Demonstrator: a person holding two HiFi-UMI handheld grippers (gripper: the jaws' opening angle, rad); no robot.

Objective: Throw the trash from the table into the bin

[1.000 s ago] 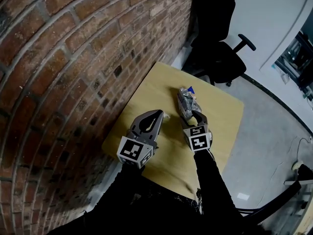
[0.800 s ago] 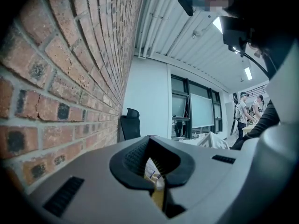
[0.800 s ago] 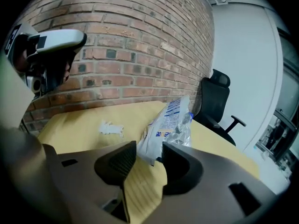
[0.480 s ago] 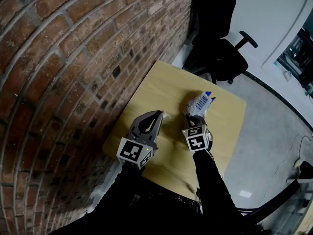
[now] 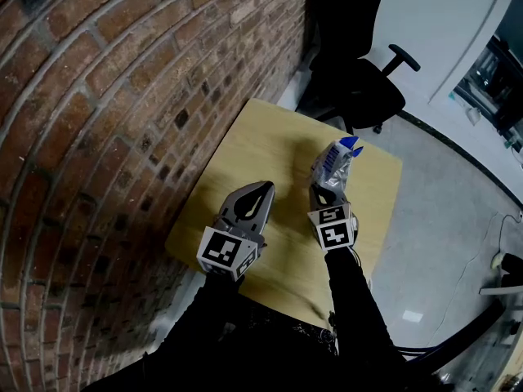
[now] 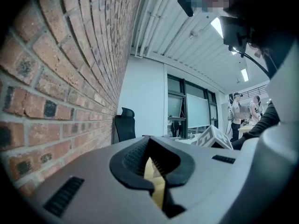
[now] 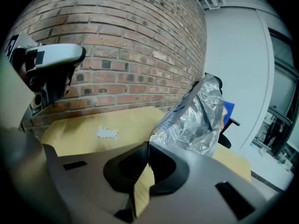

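While you are angling the right gripper (image 5: 327,196) downward, its jaws are just finishing closing on the plastic wrapper (image 5: 336,159). The left gripper (image 5: 260,188) is hovering level, jaws together.

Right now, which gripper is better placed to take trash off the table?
Right: the right gripper has just closed on the crinkled wrapper; the left gripper is shut and empty.
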